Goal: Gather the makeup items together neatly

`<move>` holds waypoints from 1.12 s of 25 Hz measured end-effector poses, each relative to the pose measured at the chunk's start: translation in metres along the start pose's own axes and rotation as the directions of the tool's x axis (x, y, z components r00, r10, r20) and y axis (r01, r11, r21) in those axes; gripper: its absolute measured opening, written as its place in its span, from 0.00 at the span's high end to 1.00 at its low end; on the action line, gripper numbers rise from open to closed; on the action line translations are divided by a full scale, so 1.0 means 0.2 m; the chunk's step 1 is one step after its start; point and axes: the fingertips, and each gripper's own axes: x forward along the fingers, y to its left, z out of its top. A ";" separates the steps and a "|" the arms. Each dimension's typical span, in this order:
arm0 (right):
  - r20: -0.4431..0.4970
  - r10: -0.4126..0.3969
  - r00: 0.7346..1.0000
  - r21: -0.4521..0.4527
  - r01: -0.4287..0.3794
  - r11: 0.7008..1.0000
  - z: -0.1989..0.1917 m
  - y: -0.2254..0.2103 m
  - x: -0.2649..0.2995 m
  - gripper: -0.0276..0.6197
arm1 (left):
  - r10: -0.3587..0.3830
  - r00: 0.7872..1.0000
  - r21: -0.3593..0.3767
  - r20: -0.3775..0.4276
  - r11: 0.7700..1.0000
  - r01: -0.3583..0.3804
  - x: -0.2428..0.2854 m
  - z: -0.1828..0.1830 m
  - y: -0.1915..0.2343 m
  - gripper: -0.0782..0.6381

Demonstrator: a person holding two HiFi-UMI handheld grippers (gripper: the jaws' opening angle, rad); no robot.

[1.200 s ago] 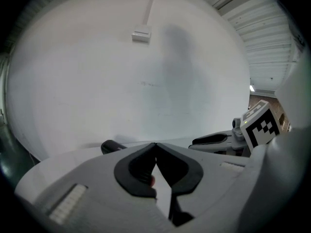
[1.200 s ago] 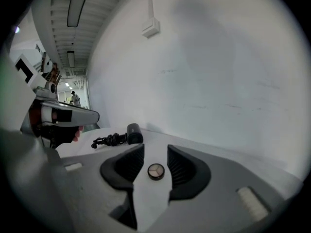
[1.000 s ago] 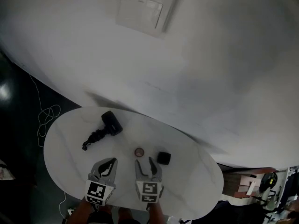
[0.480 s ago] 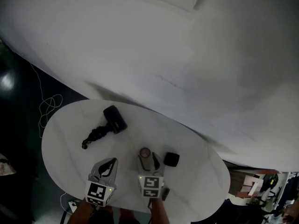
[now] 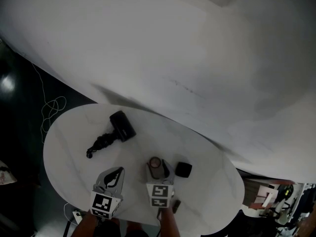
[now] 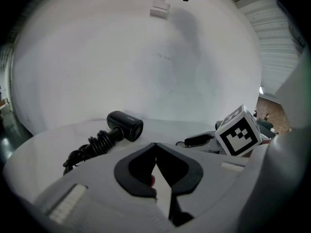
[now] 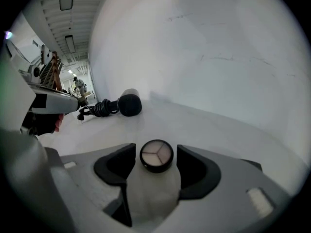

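Nearest, the left hand-held gripper [image 6: 156,147] is held closed and empty over the bench [image 5: 69,132]. The right hand-held gripper [image 5: 159,169] is set low with its jaws just opened wider, and a small round pot [image 7: 156,155] stands between them, pressed by neither pad. The pick-up of that pot is judged to be the step in hand. Next, the jaws must be closed squarely on its sides so it can be carried to the black case [image 5: 183,170] just beside it. A hair dryer [image 5: 122,126] is seen farther off, well apart.
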 end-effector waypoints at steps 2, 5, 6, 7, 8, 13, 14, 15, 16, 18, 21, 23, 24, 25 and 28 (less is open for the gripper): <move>-0.006 -0.003 1.000 -0.007 0.003 1.000 0.00 0.00 0.00 0.54 | 0.001 1.000 -0.003 -0.005 1.000 -0.001 0.00 -0.01 0.00 0.88; -0.015 0.000 1.000 -0.013 0.000 1.000 -0.01 0.01 0.01 0.55 | 0.002 1.000 -0.005 0.001 1.000 -0.002 0.00 0.00 0.01 0.88; -0.020 0.002 1.000 -0.017 -0.003 1.000 -0.01 0.01 0.01 0.55 | 0.002 1.000 -0.005 0.004 1.000 -0.002 0.01 0.00 0.01 0.88; -0.024 0.004 1.000 -0.022 -0.004 1.000 -0.01 0.01 0.02 0.55 | 0.003 1.000 -0.006 0.005 1.000 -0.003 0.01 0.00 0.01 0.88; -0.027 0.003 1.000 -0.026 -0.004 1.000 -0.01 0.01 0.02 0.56 | 0.004 1.000 -0.006 0.003 1.000 -0.004 0.01 0.00 0.02 0.88; -0.034 -0.005 0.999 -0.024 0.004 1.000 -0.01 0.01 0.00 0.62 | 0.001 1.000 -0.002 0.004 1.000 -0.001 0.00 0.02 0.02 0.88; -0.035 -0.005 0.999 -0.020 0.004 1.000 -0.01 0.01 0.00 0.62 | -0.001 1.000 -0.002 0.008 1.000 0.001 0.00 0.03 0.01 0.88; -0.034 -0.006 0.999 -0.015 0.005 1.000 -0.02 0.01 0.00 0.62 | -0.006 1.000 -0.001 0.013 1.000 0.006 -0.01 0.04 0.01 0.88; -0.032 -0.007 0.999 -0.011 0.007 1.000 -0.01 0.01 -0.01 0.62 | -0.011 1.000 0.001 0.016 1.000 0.011 0.00 0.05 0.01 0.88; -0.025 -0.014 1.000 -0.007 0.013 1.000 0.00 0.00 -0.03 0.62 | -0.020 1.000 0.006 0.015 1.000 0.020 -0.01 0.05 0.00 0.88; -0.006 -0.030 1.000 0.002 0.030 1.000 0.05 -0.02 -0.09 0.62 | -0.035 0.999 0.020 0.031 0.999 0.034 -0.02 0.11 -0.02 0.88; 0.011 -0.048 0.999 0.008 0.047 0.999 0.08 -0.04 -0.15 0.62 | -0.051 0.997 0.032 0.049 0.998 0.049 -0.03 0.16 -0.05 0.88; 0.020 -0.058 0.998 0.009 0.057 0.998 0.10 -0.06 -0.18 0.62 | -0.061 0.997 0.038 0.056 0.998 0.059 -0.04 0.19 -0.07 0.88; 0.027 -0.068 0.997 0.009 0.068 0.998 0.12 -0.07 -0.21 0.62 | -0.073 0.995 0.045 0.062 0.997 0.070 -0.04 0.21 -0.09 0.88; 0.049 -0.100 0.994 0.013 0.099 0.995 0.16 -0.10 -0.31 0.62 | -0.109 0.991 0.068 0.083 0.992 0.104 -0.07 0.28 -0.16 0.88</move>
